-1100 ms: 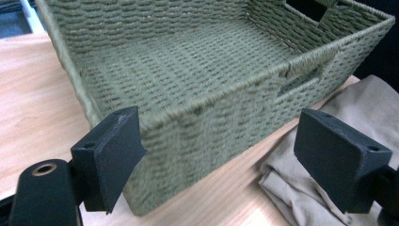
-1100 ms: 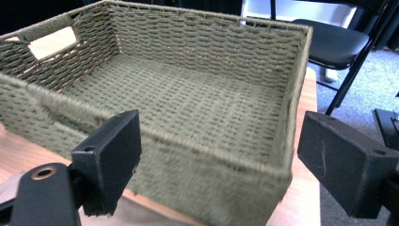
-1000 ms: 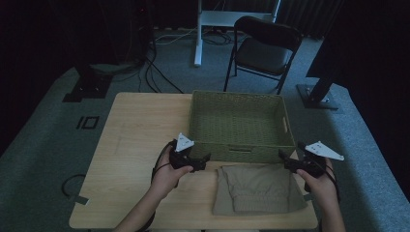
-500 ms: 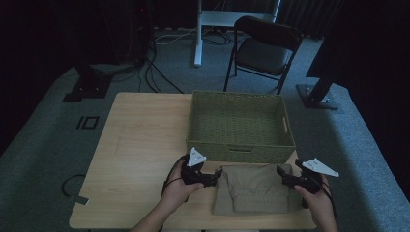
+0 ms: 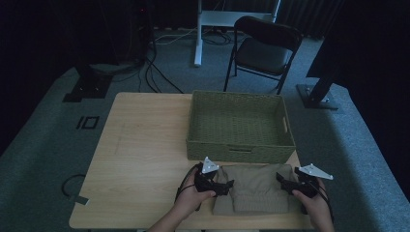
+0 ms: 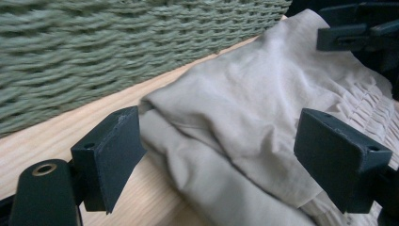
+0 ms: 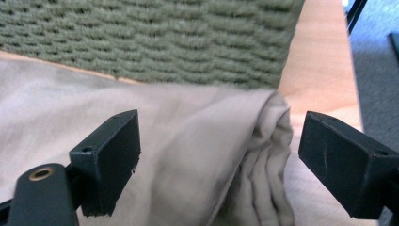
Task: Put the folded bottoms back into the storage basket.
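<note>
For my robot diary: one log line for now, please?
left gripper: open | right gripper: open | folded beige cloth: between them | green woven basket: empty

A dimly lit room is seen from above. A rectangular table with a light wooden top (image 5: 140,145) is set on a grey-green carpeted floor (image 5: 43,145). Beyond the table's far edge a black folding chair with a padded seat (image 5: 261,50) is placed, and to its left the white metal leg of a desk frame (image 5: 198,36) rises from the carpet. Black cables (image 5: 154,72) are trailed across the floor toward a dark flat stand base (image 5: 87,87) at the left. A second dark stand with a flat foot plate (image 5: 316,94) is located at the right. The far wall is lost in shadow.
</note>
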Tool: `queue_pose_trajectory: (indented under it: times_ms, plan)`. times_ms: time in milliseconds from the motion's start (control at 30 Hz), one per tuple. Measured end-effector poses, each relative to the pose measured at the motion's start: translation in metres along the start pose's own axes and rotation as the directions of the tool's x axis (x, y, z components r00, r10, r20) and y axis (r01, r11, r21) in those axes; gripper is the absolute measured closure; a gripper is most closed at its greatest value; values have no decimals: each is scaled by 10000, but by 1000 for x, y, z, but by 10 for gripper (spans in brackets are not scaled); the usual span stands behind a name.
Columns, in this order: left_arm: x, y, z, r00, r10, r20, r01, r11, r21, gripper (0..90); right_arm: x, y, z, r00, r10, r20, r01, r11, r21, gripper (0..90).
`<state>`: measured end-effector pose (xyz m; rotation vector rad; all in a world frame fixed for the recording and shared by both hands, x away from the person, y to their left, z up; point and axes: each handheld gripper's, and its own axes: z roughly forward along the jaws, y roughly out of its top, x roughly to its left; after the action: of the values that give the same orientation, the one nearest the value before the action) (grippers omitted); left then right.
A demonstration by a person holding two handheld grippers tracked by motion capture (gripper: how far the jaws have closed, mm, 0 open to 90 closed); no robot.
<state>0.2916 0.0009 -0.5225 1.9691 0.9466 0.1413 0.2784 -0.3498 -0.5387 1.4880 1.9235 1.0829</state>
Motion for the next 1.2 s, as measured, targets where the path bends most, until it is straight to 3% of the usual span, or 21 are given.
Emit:
queue_pose_trajectory:
  times_ms: [167,533,733,900,1000,1100,1200]
  plan:
    - [-5,-1,10,9999,32,127,-35,9998,202,165,-3,-5,5,9999,59,111,-65,9987,513,130]
    - [-3,-5,29,9991,96,-405,-60,9960,889,165,-5,-11,9,9998,211,14,-211,9943,1043,130]
    - [-2,-5,34,9985,116,-532,-57,9940,1094,158,-4,-11,11,10000,68,-46,-62,9930,1179,127]
    - [-3,-6,37,9962,459,-740,-377,9935,1078,156,0,-12,12,10000,8,58,-14,9932,1166,137]
    - [-3,-9,39,9948,548,-864,-482,9958,775,156,4,-12,11,9997,6,227,-34,9927,1205,137]
    - [-4,-9,40,9942,397,-996,-332,9973,655,156,7,-13,11,9995,-130,275,95,9923,1234,142]
    - [-5,-8,42,9936,379,-1063,-312,9974,643,156,11,-15,9,9995,-229,205,203,9930,1162,214]
